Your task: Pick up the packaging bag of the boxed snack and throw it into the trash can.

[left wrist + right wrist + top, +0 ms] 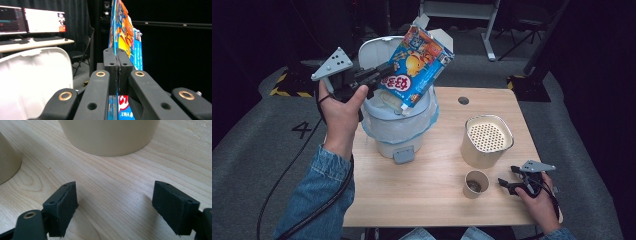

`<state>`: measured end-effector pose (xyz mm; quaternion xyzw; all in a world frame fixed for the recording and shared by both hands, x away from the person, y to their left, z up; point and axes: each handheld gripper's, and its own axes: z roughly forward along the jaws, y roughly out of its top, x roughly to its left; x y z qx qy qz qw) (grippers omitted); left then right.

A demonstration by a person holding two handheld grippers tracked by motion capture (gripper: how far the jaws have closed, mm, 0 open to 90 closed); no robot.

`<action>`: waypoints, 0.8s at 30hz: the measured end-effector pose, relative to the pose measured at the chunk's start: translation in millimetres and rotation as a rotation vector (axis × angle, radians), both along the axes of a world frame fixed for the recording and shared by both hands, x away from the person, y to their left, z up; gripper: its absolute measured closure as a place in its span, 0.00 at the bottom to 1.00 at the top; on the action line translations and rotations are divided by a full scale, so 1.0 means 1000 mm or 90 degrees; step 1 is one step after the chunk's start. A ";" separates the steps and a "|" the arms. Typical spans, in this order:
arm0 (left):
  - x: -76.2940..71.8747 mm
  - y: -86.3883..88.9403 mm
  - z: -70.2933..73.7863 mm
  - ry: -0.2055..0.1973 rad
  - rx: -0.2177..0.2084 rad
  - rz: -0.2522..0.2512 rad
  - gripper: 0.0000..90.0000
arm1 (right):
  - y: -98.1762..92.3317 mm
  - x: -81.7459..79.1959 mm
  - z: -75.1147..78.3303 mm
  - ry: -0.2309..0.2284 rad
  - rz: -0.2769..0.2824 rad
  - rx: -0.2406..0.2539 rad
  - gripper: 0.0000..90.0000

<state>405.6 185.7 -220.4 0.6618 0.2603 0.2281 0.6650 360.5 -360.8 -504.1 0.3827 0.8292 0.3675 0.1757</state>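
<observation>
Light wooden table (pixel 432 200), pale grain, round dark grommet hole (pixel 463 100) near far edge. Directly on it: white lidded bin (pixel 398 131) with a plastic liner, lid up, far-left; beige cylindrical container with perforated insert (pixel 486 140) on the right; small paper cup (pixel 475 183) just in front of that container, apart from it. Table stands on grey carpet floor (pixel 257 130).

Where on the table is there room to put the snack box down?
The widest bare wood is the front of the table, between the white bin and the near edge, left of the small cup. Another bare patch lies at the back, around the dark hole. It is crowded on the right, among the perforated container, cup and right gripper.
</observation>
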 end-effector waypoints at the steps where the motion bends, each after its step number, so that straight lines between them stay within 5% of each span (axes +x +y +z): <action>1: 0.002 0.001 0.000 -0.003 -0.001 0.005 0.99 | 0.000 0.000 0.000 0.000 0.000 0.000 0.23; 10: 0.020 0.009 -0.002 -0.008 -0.031 0.059 0.99 | 0.000 0.000 0.000 0.000 0.000 0.000 0.23; 24: 0.047 0.005 -0.020 0.005 -0.024 0.102 0.99 | 0.000 0.000 0.000 0.000 0.001 0.001 0.23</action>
